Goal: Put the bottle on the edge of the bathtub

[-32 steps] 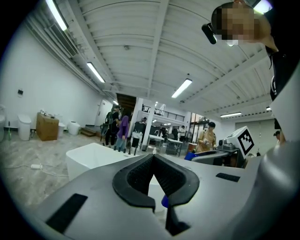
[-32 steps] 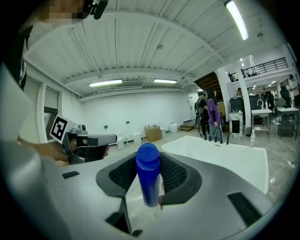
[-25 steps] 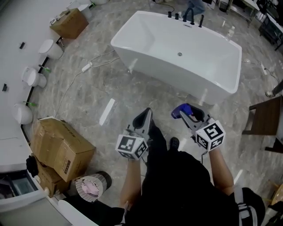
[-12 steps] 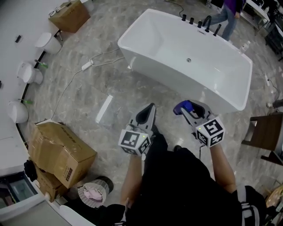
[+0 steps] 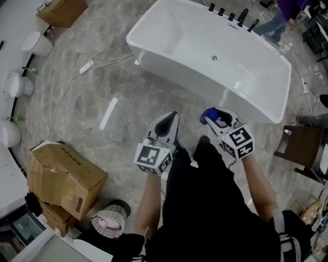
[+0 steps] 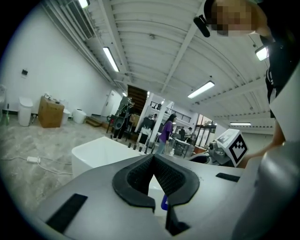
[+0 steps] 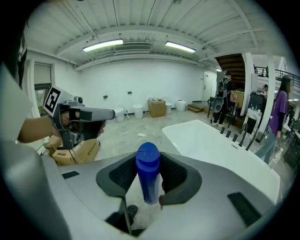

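Note:
A blue bottle [image 7: 148, 176] stands upright between the jaws of my right gripper [image 7: 149, 180], which is shut on it. In the head view the blue bottle [image 5: 208, 116] shows at the tip of the right gripper [image 5: 218, 120], just short of the near rim of the white bathtub [image 5: 169, 48]. My left gripper [image 5: 166, 125] is beside it to the left, jaws shut with nothing held. In the left gripper view the left gripper [image 6: 153, 176] points toward the bathtub [image 6: 101, 152].
Black taps [image 5: 230, 14] line the tub's far rim. A white cable with a plug [image 5: 85, 66] and a white strip [image 5: 108, 113] lie on the marble floor. Cardboard boxes [image 5: 64, 171] and a bin [image 5: 108, 223] sit at the left, a dark wooden stool [image 5: 302, 151] at the right.
The view has shifted nearer the bathtub, and both grippers now sit closer to its near rim. The right gripper still holds the bottle.

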Demonstrator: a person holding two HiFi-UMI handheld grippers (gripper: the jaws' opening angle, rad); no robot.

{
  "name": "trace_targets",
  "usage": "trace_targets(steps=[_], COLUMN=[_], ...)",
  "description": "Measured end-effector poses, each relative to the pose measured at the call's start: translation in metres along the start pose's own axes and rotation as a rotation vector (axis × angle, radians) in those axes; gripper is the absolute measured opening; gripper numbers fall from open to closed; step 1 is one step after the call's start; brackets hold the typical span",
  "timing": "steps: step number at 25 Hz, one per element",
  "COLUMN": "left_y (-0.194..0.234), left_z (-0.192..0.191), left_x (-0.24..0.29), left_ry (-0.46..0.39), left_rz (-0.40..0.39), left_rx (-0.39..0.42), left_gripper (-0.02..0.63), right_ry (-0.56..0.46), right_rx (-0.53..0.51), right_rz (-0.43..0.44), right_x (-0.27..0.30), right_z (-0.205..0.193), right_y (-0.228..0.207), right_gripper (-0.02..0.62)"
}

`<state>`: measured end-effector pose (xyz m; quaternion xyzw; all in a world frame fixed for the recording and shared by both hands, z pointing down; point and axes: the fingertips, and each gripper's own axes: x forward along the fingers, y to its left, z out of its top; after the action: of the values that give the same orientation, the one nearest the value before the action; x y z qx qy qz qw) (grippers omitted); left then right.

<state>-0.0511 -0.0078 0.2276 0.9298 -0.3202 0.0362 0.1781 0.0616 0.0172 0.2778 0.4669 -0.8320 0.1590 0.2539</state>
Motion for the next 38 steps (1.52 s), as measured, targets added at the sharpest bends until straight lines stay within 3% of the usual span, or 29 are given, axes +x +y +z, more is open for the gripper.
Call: trace_targets(steps=[13, 21, 27, 32, 38], left_y=[0.039, 0.070, 0.098, 0.124, 0.164], left_z=[-0.042, -0.076, -0.125, -0.175, -0.229], left_x=[0.063, 0.110, 0.136, 0.150, 0.168], left_ry=[0.060, 0.017, 0.012, 0.005, 0.044], left_rz=[0.130, 0.277, 0.360, 0.400, 0.384], left_rx=[-0.098, -0.205, -0.278, -0.320, -0.315], left_gripper=[0.011, 0.011, 0.011, 0.011, 0.011], right_ry=[0.202, 0.309, 0.396, 0.461, 0.518], right_rx=[-0.086, -0.127, -0.175, -0.231, -0.264], right_rz=[0.157, 0.267, 0.351, 0.355, 0.319], right_x=[0.117, 0.204, 0.264, 0.309, 0.371], right_z=[-0.056, -0.116, -0.177, -0.232, -0.290], right_y=[-0.044, -0.077, -0.084, -0.091, -0.107], right_gripper=[0.147, 0.146, 0.146, 0.146, 0.146])
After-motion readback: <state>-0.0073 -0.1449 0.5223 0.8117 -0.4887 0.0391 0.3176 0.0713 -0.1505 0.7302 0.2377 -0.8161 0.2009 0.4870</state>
